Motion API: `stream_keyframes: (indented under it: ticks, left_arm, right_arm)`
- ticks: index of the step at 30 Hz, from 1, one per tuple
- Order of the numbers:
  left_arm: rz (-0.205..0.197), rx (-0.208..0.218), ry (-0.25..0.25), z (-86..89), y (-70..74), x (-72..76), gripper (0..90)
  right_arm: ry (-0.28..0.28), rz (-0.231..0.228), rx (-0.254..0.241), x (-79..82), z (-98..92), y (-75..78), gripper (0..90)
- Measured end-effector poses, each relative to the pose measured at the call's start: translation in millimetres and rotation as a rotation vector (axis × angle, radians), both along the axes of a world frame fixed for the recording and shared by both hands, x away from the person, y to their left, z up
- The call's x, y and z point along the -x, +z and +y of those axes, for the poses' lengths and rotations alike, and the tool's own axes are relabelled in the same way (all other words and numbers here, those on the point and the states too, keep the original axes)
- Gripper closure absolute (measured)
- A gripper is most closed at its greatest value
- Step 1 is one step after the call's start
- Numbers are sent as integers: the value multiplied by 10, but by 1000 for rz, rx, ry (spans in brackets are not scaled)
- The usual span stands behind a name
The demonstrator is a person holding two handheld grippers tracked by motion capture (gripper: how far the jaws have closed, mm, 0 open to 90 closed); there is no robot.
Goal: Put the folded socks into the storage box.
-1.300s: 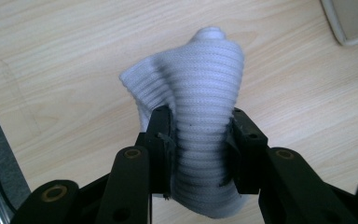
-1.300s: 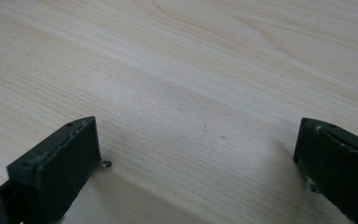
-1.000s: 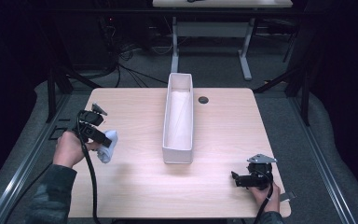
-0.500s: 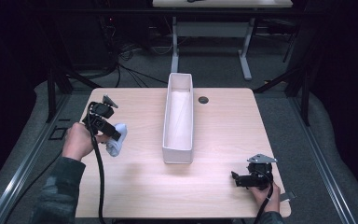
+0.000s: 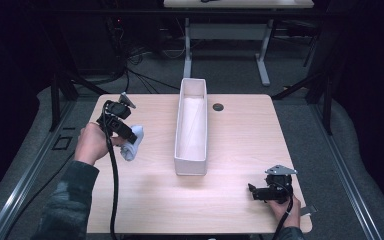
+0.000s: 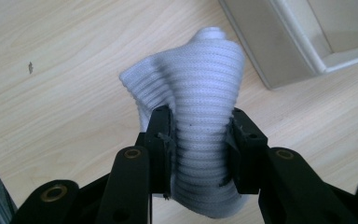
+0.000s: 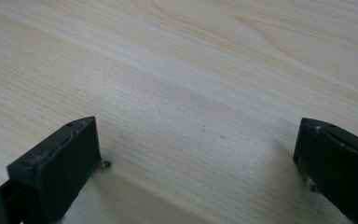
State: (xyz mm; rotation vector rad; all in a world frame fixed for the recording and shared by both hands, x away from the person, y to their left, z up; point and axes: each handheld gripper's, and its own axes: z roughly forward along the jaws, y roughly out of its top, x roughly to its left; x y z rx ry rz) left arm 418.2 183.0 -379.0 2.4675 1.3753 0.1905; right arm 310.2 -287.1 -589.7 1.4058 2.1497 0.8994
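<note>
- Left gripper [image 5: 125,132] pinching a white ribbed sock [image 6: 200,121] between its fingers [image 6: 161,135], hanging over the bench [image 5: 145,200], left of the white bin [image 5: 191,165].
- Probably carrying it binward; keeping it lifted over the rim.
- Bin looking empty.
- Right gripper [image 7: 196,154] resting near-right, fingers spread, gripping nothing.

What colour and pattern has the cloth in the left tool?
White cloth, ribbed knit; clearest in the left gripper view.

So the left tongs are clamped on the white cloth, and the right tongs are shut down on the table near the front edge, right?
Not quite: the right tongs are open, not shut. The right gripper view shows their jaws standing wide apart over bare table. The rest holds: the left tongs are clamped on the white cloth.
</note>
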Motion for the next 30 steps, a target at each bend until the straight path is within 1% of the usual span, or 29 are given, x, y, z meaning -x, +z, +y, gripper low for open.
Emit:
stream_keyframes:
  ticks: [3,6,7,8,10,13,16,17,19,20,21,22,23,25,27,28,29,30]
  left_arm:
    - [-4,-4,-11,-64,59,-30,653]
    - [-8,-5,-13,-95,90,-43,653]
    - [-13,-8,-19,-123,128,-54,652]
    - [-13,-8,-19,-123,128,-54,652]
    - [-22,-10,-25,-163,186,-70,652]
    - [-24,-5,-28,-188,225,-89,653]
    - [-28,-11,-35,-241,293,-119,653]
    - [-28,-11,-35,-241,293,-119,652]
    - [-28,-14,-41,-305,335,-132,653]
    - [-28,-14,-41,-305,335,-132,653]
    - [-32,-13,-44,-356,367,-140,653]
    - [-32,-13,-44,-356,367,-140,652]
    - [-29,-11,-48,-406,395,-157,653]
    - [-27,-7,-50,-430,403,-172,652]
    - [-16,19,-48,-475,414,-207,653]
    - [-11,23,-44,-498,423,-225,652]
    - [-8,40,-35,-534,437,-260,652]
    - [-8,40,-35,-534,437,-260,652]
  right_arm:
    - [0,0,0,0,0,0,0]
    - [0,0,0,0,0,0,0]
    - [0,0,0,0,0,0,0]
    - [0,0,0,0,0,0,0]
    - [0,-1,2,0,-1,0,0]
    - [0,-1,2,0,-1,0,0]
    - [0,1,2,0,-1,0,0]
    - [0,1,2,0,-1,0,0]
    - [0,0,2,0,0,0,0]
    - [0,0,2,0,0,0,0]
    - [0,0,3,1,-1,0,0]
    - [0,0,3,1,-1,0,0]
    - [1,0,3,0,-2,0,0]
    - [1,-1,3,0,-1,0,0]
    - [1,-1,3,0,-1,0,0]
    - [0,-1,3,0,-2,0,0]
    - [0,-1,3,-1,-2,0,0]
    - [0,-1,3,-1,-2,0,0]
